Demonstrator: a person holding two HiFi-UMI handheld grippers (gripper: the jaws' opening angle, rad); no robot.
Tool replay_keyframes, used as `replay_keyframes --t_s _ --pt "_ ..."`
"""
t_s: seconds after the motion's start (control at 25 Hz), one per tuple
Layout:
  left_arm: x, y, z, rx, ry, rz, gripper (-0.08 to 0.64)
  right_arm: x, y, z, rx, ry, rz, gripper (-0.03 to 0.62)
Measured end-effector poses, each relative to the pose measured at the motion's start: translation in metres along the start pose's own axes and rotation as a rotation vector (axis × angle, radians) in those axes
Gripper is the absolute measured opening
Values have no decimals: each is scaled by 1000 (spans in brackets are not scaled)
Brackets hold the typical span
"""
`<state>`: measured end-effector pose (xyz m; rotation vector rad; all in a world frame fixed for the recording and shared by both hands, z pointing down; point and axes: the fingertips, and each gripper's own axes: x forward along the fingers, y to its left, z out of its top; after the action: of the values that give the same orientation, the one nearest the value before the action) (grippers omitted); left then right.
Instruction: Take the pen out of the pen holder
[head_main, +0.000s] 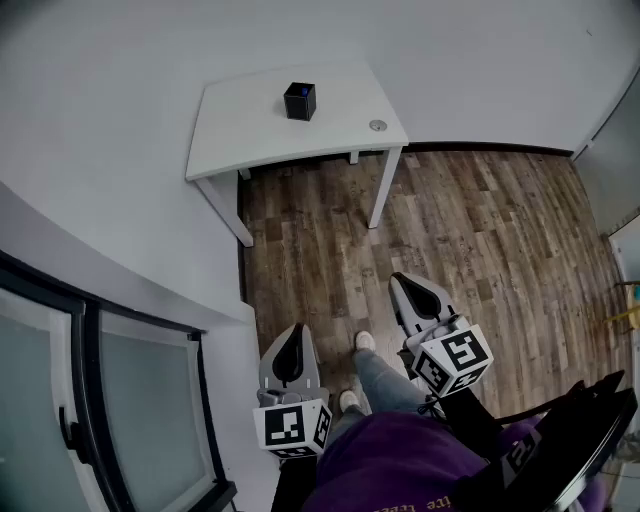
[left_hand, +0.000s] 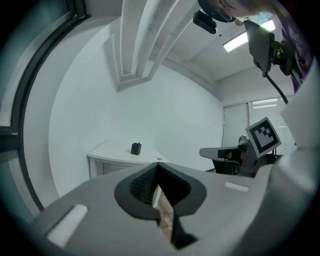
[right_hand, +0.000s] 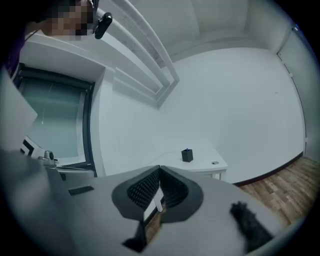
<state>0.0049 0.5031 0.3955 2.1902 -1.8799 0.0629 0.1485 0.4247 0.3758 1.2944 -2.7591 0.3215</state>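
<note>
A small black pen holder (head_main: 299, 102) stands on the white desk (head_main: 250, 130) against the far wall. A blue pen tip (head_main: 300, 90) shows at its top. The holder is also small and distant in the left gripper view (left_hand: 136, 148) and the right gripper view (right_hand: 187, 155). Both grippers are held low near the person's legs, far from the desk, and point toward it. My left gripper (head_main: 296, 330) is shut and holds nothing, its jaws meeting at the tip (left_hand: 158, 164). My right gripper (head_main: 402, 282) is also shut and holds nothing (right_hand: 160, 168).
Wooden floor (head_main: 470, 220) lies between me and the desk. A dark-framed window (head_main: 90, 400) runs along the left wall. A round grommet (head_main: 377, 125) sits at the desk's right corner. A black chair-like object (head_main: 580, 430) is at the lower right.
</note>
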Motion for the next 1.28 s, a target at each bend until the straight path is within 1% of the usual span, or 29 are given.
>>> replay_keyframes --t_s 0.4,0.56,0.76,1.0,1.28 --pt "92 4 36 -8 -35 35 6 75 -63 34 -28 -3 49 11" --pt "125 2 46 -11 -40 46 6 100 -84 47 -35 -3 77 11" --pt "159 1 52 -19 -54 66 6 122 -112 54 -42 -6 89 11" --pt "185 2 54 -32 -48 71 6 141 -128 53 -31 10 102 11" --pt "212 25 58 -47 -42 102 6 174 -140 56 -21 9 94 11"
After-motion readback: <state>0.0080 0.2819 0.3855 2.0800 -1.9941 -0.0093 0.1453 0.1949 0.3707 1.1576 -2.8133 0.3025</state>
